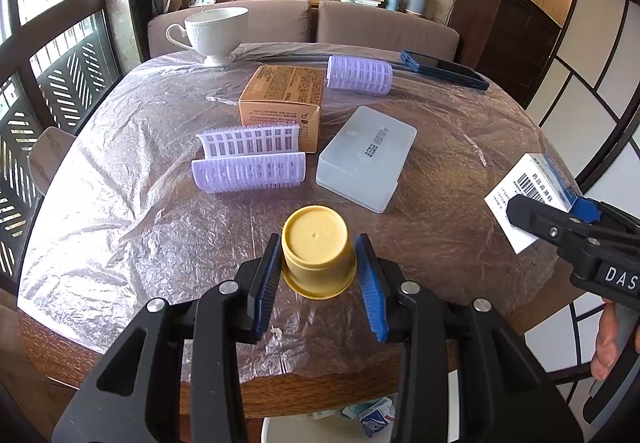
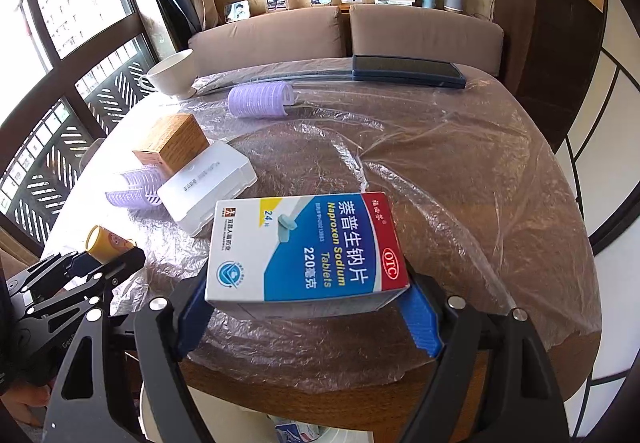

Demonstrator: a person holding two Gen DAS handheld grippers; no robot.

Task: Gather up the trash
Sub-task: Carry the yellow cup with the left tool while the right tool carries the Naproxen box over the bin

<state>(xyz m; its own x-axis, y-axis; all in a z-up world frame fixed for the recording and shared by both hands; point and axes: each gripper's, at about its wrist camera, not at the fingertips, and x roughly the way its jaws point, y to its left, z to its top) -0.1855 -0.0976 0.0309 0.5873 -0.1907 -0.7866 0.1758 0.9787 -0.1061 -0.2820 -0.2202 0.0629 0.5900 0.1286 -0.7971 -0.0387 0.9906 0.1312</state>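
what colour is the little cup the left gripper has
Yellow: the small upturned cup between the left gripper's blue pads, clearest in the left wrist view.

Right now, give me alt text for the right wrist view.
The right hand-held gripper grips a blue-and-white medicine box over a plastic-covered round table; the left hand-held gripper holds a small yellow cup.

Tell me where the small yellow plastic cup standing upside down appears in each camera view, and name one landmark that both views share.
Left wrist view: the small yellow plastic cup is at bottom centre, upside down, between the left gripper's blue pads.
Right wrist view: the cup is at the far left edge, tilted in the picture, held at the left gripper's tip.
Shared landmark: the white translucent plastic case, lying beyond the cup in both views.
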